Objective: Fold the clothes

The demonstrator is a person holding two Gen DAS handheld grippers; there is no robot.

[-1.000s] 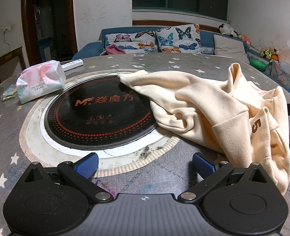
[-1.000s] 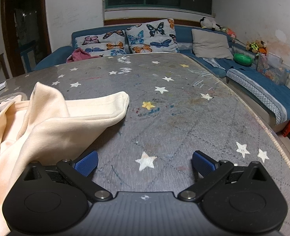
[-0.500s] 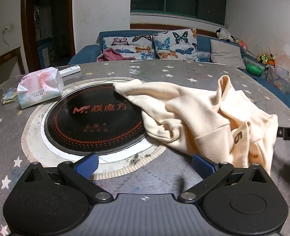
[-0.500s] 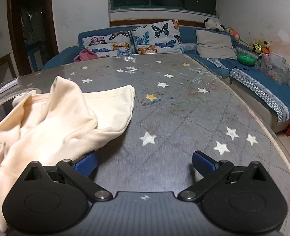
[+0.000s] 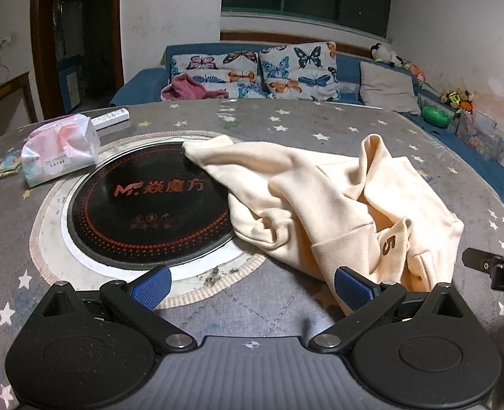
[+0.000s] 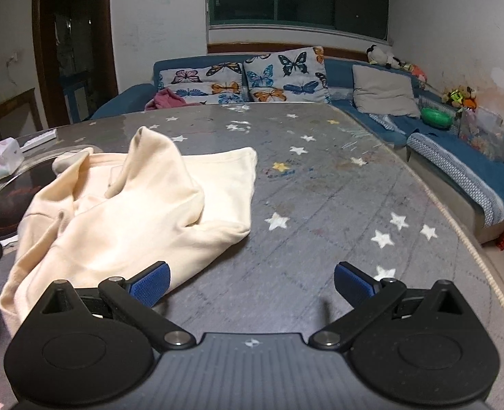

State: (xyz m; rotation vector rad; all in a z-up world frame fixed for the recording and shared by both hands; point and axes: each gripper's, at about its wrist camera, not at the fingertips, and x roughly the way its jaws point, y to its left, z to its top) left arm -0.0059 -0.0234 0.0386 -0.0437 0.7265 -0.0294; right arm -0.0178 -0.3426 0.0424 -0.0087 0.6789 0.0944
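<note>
A cream garment [image 5: 320, 201] lay crumpled on the grey, star-patterned desk [image 5: 286, 126], unfolded. One end of it reached over the right edge of the round black hotplate [image 5: 142, 205] set into the desk; the rest spread toward the right side, with a fold standing up in a peak at the back. A cuff or hem nearest the left camera carried a dark "5" [image 5: 388, 244].

The left gripper [image 5: 252, 285] hovered low over the desk with its jaws wide apart and nothing between them. Its right blue pad [image 5: 352, 288] sat just at the garment's near edge; whether it touched the cloth could not be told from this angle. Its left pad [image 5: 151, 283] was over the hotplate's pale rim.

The right gripper [image 6: 252, 283] was also spread wide and empty. Its left pad [image 6: 151, 283] lay against or just above the near hem of the garment [image 6: 142, 212], while its right pad [image 6: 352, 283] stood over bare desk [image 6: 337, 188]. From the left camera, part of the right gripper [image 5: 494, 268] showed at the far right, beside the garment.

A pink-and-white tissue pack [image 5: 60, 153] rested left of the hotplate, with a white remote [image 5: 110, 119] behind it. Beyond the desk stood a blue sofa [image 6: 457, 157] with butterfly cushions [image 6: 286, 75].
</note>
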